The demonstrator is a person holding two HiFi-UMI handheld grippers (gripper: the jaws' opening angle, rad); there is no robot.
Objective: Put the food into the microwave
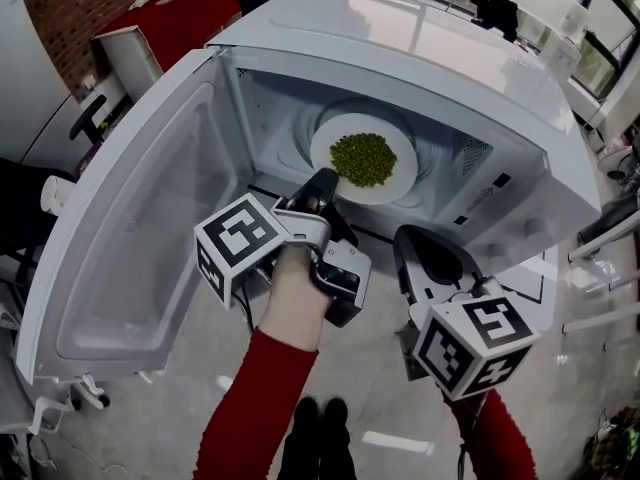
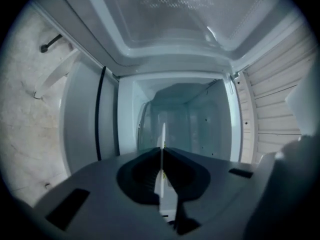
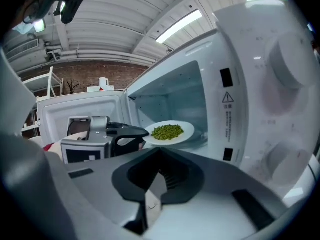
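The right tongs (image 3: pixel 159 151) are nearest, closed on nothing, in front of the control panel. Just beyond, the left tongs (image 1: pixel 326 181) clamp the near rim of the plate (image 1: pixel 397 155) of peas (image 1: pixel 362 158), inside the microwave (image 1: pixel 400 48), whose door (image 1: pixel 130 228) is open.

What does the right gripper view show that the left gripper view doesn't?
Only the right gripper view shows the green peas on the plate, the left gripper gripping its rim, and the microwave's knobs. Only the left gripper view shows that rim edge-on between its shut jaws, and the door window. Both show the microwave's white cavity.
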